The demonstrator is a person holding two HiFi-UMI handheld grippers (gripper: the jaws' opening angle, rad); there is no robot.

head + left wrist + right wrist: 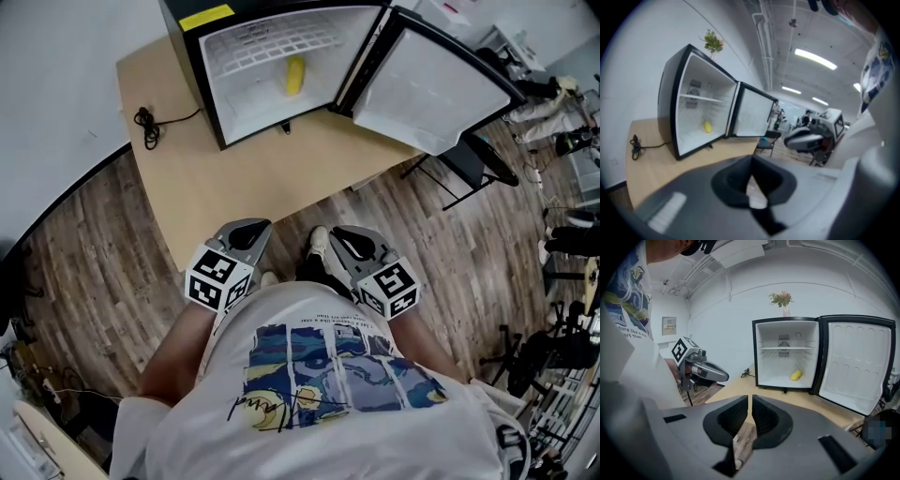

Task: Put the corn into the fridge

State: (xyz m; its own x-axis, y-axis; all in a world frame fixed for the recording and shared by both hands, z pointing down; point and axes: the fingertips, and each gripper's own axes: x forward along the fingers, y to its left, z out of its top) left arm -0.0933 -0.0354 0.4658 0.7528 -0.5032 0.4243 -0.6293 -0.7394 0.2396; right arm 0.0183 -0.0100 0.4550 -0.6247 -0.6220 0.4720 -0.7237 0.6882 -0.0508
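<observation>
The yellow corn (294,75) lies on the floor of the open black mini fridge (192,56), which stands on a wooden table (272,178). The corn (796,375) also shows in the right gripper view and, smaller, in the left gripper view (707,126). Both grippers are held close to the person's body, well short of the table's near edge. My left gripper (247,231) is shut with nothing in it, jaws together (751,161). My right gripper (349,238) is shut and empty too (750,404).
The fridge door (427,89) swings wide to the right, past the table edge. A black cable (147,125) lies on the table left of the fridge. A dark chair (473,159) and stands crowd the right side. A small plant (782,300) tops the fridge.
</observation>
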